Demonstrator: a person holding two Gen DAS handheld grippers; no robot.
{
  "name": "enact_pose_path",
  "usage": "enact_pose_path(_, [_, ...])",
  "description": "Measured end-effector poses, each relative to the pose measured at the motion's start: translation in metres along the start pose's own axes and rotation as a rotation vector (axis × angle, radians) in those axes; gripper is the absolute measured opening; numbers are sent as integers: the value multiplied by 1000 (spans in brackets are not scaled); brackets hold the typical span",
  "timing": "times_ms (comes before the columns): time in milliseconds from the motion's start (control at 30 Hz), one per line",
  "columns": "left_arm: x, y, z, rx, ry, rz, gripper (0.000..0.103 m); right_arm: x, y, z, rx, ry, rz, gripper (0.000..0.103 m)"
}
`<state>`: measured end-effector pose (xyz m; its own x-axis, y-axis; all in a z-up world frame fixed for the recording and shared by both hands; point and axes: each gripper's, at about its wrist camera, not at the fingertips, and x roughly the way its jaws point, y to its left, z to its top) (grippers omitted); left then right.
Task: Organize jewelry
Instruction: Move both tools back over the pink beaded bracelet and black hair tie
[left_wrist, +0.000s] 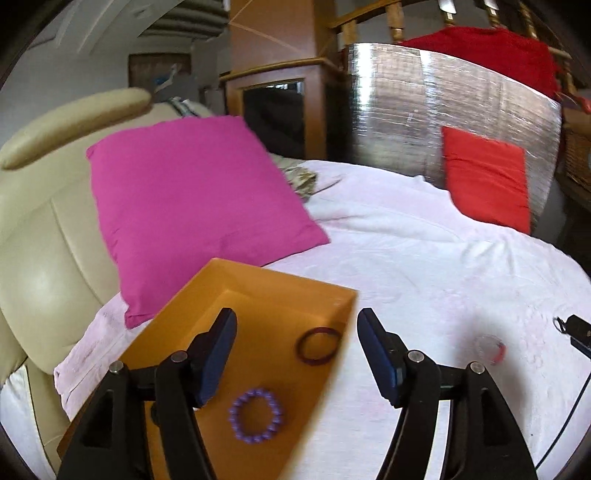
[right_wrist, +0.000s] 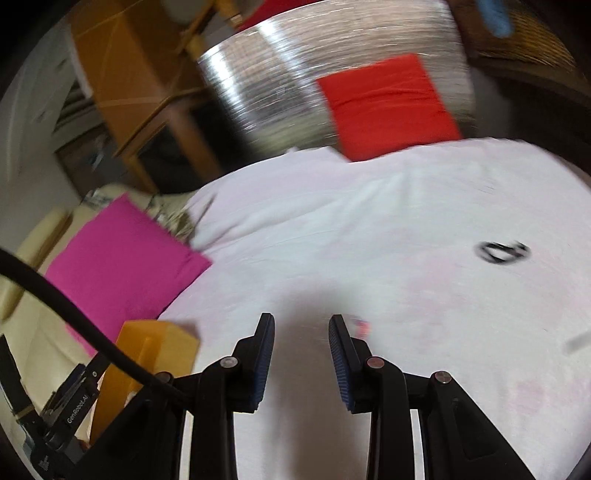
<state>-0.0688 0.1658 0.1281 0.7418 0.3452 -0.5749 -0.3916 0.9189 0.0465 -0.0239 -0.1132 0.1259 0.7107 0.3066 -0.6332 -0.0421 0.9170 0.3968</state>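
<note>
An orange tray (left_wrist: 207, 295) lies on the white sheet (left_wrist: 424, 266). It holds a dark red bangle (left_wrist: 318, 346) and a purple bead bracelet (left_wrist: 255, 414). My left gripper (left_wrist: 296, 321) is open and empty above the tray's right edge. A clear ring with a red part (left_wrist: 491, 349) lies on the sheet to the right. In the right wrist view my right gripper (right_wrist: 301, 321) is open and empty over the sheet; a small red piece (right_wrist: 362, 328) shows just past its right finger. A black ring-shaped piece (right_wrist: 503, 252) lies further right. The tray's corner (right_wrist: 162, 345) is at the left.
A pink cushion (left_wrist: 192, 206) leans on a cream leather seat (left_wrist: 40, 258) behind the tray. A red cushion (left_wrist: 487, 181) rests against a silver foil panel (left_wrist: 406, 110) at the back. A black cable and clip (left_wrist: 576, 328) lie at the right edge.
</note>
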Motion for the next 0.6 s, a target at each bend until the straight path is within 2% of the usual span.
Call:
enact_pose_path(67, [-1, -12, -2, 14, 3, -14, 69, -6, -18, 2, 49, -15, -16, 46])
enact_pose_path(333, [-1, -61, -8, 80, 15, -57, 69, -1, -57, 4, 131, -1, -61, 47])
enact_pose_path(600, [5, -88, -15, 116, 35, -77, 69, -8, -86, 10, 155, 0, -93, 47])
